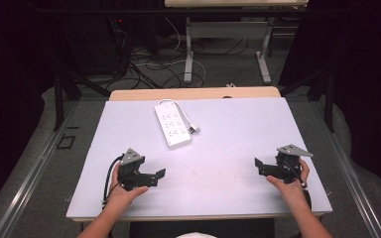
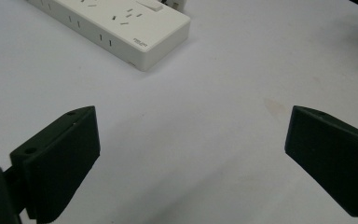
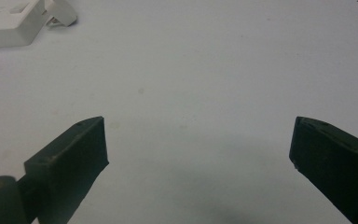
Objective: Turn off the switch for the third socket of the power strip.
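Bearing: power strip (image 1: 172, 124) is lying at about 1 o'clock from the left tongs (image 1: 159, 176), 10 o'clock from the right tongs (image 1: 259, 165).
Nearer hand: left.
Long axis: running 11 to 5 on the surface (image 1: 238, 129).
Look: white, sockets facing up, small white plug (image 1: 193, 128) just beside.
Tongs: both are gaping wide, gripping nothing.

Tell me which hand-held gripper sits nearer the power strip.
The left hand-held gripper: the white power strip lies just beyond it, while the right hand-held gripper is farther across the table.
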{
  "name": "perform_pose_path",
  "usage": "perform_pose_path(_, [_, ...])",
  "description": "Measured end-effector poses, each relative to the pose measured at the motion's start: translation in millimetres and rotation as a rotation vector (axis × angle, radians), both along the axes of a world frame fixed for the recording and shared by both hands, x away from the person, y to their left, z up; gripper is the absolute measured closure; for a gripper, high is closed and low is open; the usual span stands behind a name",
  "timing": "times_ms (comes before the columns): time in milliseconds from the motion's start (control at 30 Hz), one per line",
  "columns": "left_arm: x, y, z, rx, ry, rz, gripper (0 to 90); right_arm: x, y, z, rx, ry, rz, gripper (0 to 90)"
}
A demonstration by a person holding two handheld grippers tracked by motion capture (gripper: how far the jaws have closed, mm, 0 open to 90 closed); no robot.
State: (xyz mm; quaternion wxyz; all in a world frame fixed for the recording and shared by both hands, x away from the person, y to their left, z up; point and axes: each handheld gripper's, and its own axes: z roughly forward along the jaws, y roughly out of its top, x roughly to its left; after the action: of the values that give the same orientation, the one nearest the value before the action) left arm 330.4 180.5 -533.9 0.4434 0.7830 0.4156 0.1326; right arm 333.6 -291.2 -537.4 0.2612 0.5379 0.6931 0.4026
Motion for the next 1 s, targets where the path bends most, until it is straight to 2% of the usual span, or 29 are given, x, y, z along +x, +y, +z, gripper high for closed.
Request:
perform_pose_path(133, [-1.4, -5.2, 1.2, 0.018, -0.012, -0.012, 6.1, 0.0, 0.4, -0.4, 0.0, 0.007, 0.001, 4.2])
perform_pose_path(433, [2.4, -16.7, 6.4, 0.014, -0.02, -0.021, 11.5, -0.6, 1.8, -0.7, 0.001, 0.011, 0.003, 4.3])
perform_pose_path(467, [2.7, -18.3, 7.2, 0.019, -0.026, -0.016, 16.4, -0.3, 0.9, -1.2, -0.008, 0.005, 0.007, 4.3])
perform_pose_path(633, [5.2, -28.5, 7.8, 0.034, -0.017, -0.028, 16.4, -0.5, 2.1, -1.8, -0.003, 0.007, 0.006, 4.2])
perform_pose_path(767, [9.2, -34.1, 9.4, 0.032, 0.0, -0.033, 16.2, -0.5, 3.0, -2.2, -0.002, 0.004, 0.001, 4.2])
perform_pose_path(800, [10.0, -36.2, 10.0, 0.018, 0.0, -0.026, 16.0, -0.2, 2.4, -2.3, -0.008, 0.002, 0.005, 4.3])
perform_pose_path(867, [12.4, -39.2, 13.3, 0.011, 0.006, -0.028, 15.7, -0.2, 2.3, -2.5, -0.01, 0.001, 0.005, 4.2])
perform_pose_path(1000, [18.4, -46.8, 25.1, 0.007, -0.009, -0.032, 15.8, -0.2, 1.4, -2.6, -0.012, 0.005, 0.012, 4.3])
